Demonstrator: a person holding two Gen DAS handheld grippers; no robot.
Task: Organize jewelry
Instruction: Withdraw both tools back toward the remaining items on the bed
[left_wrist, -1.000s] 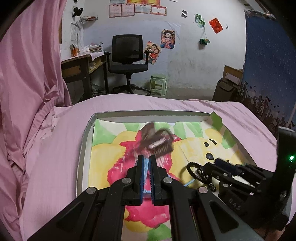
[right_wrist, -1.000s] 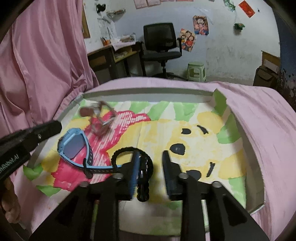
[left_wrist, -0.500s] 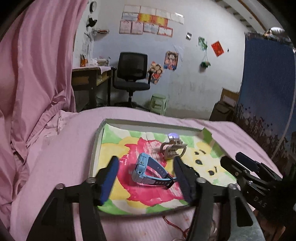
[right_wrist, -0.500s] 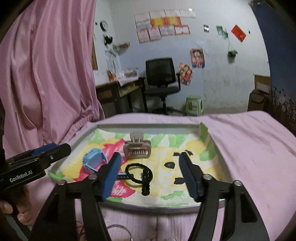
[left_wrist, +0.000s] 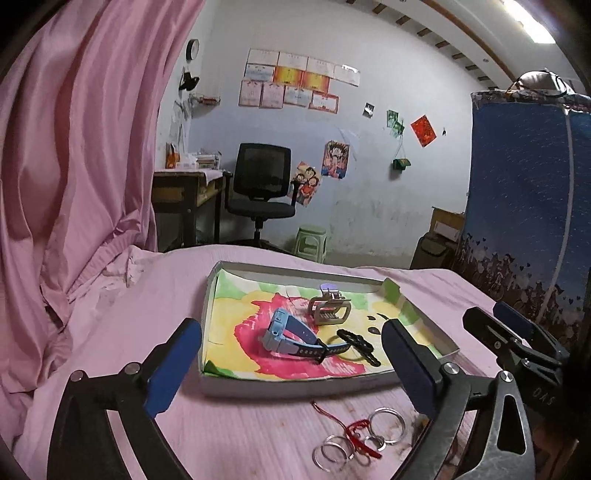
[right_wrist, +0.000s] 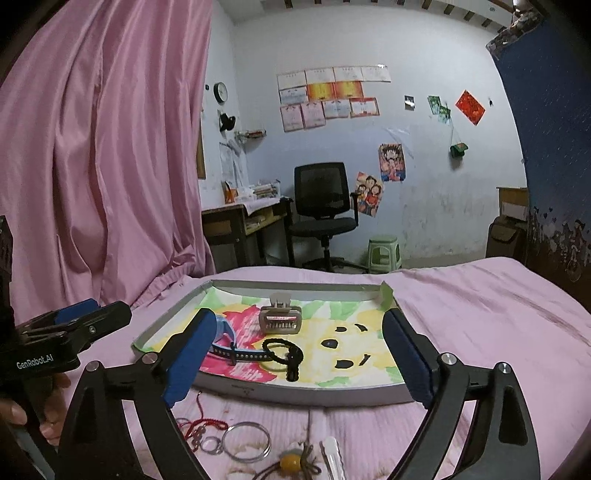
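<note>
1. A bed covered in pink sheet (left_wrist: 258, 435) fills the lower half of both views; a pink curtain (left_wrist: 74, 147) hangs at the left of the frame, and a black office chair (right_wrist: 323, 206) stands by the pale wall at centre.
2. A shallow tray (right_wrist: 295, 393) with a bright painted lining lies on the sheet in the middle of each view.
3. Inside the tray, a blue watch (left_wrist: 286, 332) lies at the centre in the left wrist view, a beige hair claw (right_wrist: 279, 319) stands behind it toward the far rim, and a black braided cord (right_wrist: 286, 356) lies just right of the watch strap.
4. On the sheet in front of the tray's near wall, at the bottom of the frames, lie silver rings (left_wrist: 386, 424) tangled with a red string (left_wrist: 354, 435), plus an amber bead on a cord (right_wrist: 291, 461).
5. The left gripper (left_wrist: 291, 365) has its 2 blue pads spread wide, holding nothing.
6. The right gripper (right_wrist: 299, 362) is likewise wide apart and empty, above the near edge of the tray.
7. A hand (right_wrist: 22, 410) at the lower left of the right wrist view holds the left gripper's handle.
</note>
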